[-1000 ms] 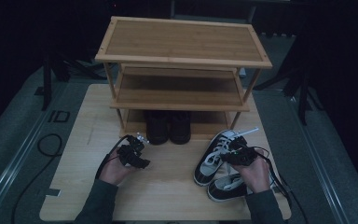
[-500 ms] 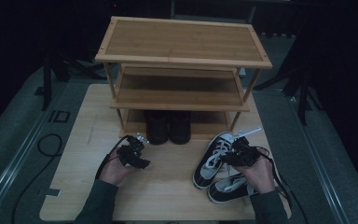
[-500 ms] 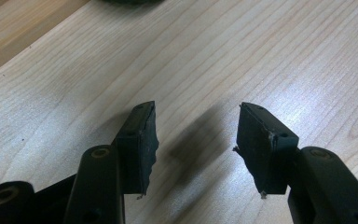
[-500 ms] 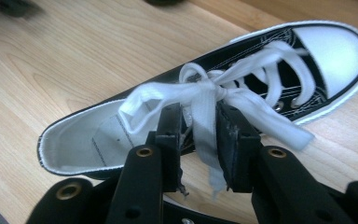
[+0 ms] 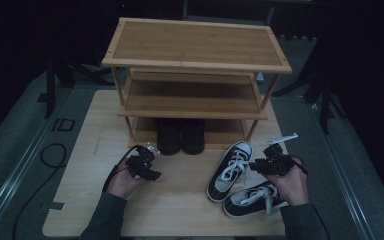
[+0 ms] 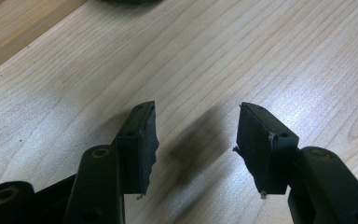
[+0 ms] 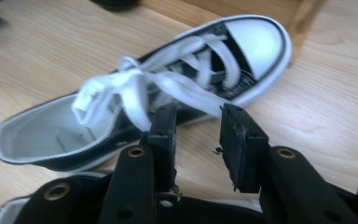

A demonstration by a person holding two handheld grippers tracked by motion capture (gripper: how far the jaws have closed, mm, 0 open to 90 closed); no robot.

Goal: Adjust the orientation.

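High view is showing the right gripper [image 5: 260, 165] hovering beside the sneaker [image 5: 229, 170] lying on the tabletop [image 5: 180, 200], jaws just been opening, pinching nothing; left gripper [image 5: 147, 160] resting low, jaws spread.

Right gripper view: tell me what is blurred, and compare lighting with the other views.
Right gripper view: sneaker laces smeared, bright light. Left gripper view: sharp wood grain, jaws cast shadows on the table. High view: dim, surroundings nearly black.
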